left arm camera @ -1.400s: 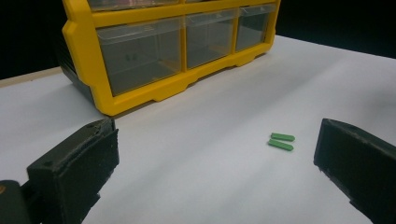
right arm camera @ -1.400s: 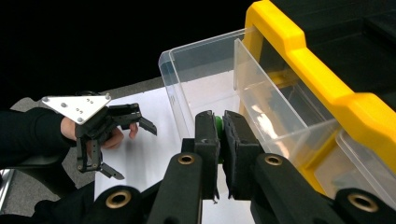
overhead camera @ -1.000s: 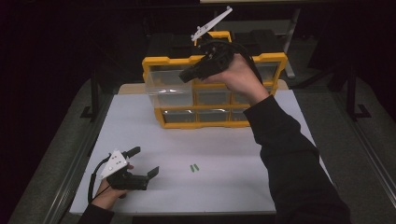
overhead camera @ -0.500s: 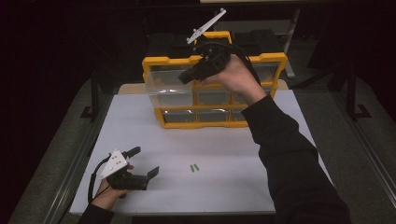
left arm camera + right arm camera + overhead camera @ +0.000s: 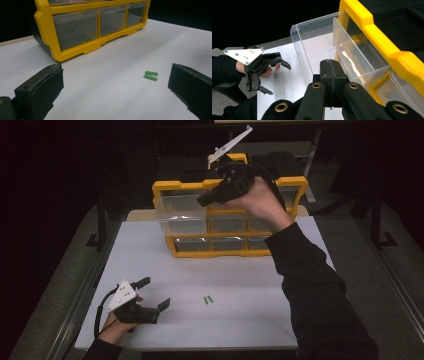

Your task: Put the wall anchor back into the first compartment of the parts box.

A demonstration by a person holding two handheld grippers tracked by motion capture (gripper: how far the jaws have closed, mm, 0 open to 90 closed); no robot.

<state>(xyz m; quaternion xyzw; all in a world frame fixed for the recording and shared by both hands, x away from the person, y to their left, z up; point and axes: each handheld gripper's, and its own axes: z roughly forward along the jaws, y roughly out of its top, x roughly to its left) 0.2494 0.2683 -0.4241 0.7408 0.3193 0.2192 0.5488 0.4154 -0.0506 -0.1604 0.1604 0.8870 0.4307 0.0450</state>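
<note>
Fingers of the left gripper (image 5: 152, 295) stand wide apart and empty, low over the white table (image 5: 240, 320) at its near left, the person's left hand (image 5: 116, 325) holding it just above the sheet. Ahead of it and toward the middle of the table lie two small green sticks (image 5: 208, 299), side by side and touching or nearly so; in the left gripper view they sit between the two black pads, nearer the right-hand one, their long axes running across the line of the jaws rather than along it. This hand is much the nearer to them, so a pickup would likely fall to it, and it would probably need a short push forward and a slight turn so the pads close across the sticks' thin width. Farther back stands the yellow drawer box (image 5: 167, 190), its upper left clear drawer (image 5: 182, 212) pulled out toward the person and apparently empty. Above that drawer, the right gripper (image 5: 207, 199) has its pads pressed together with nothing between them, having just closed the last bit; in the right gripper view its tip hangs over the drawer's open top, well apart from the sticks.
</note>
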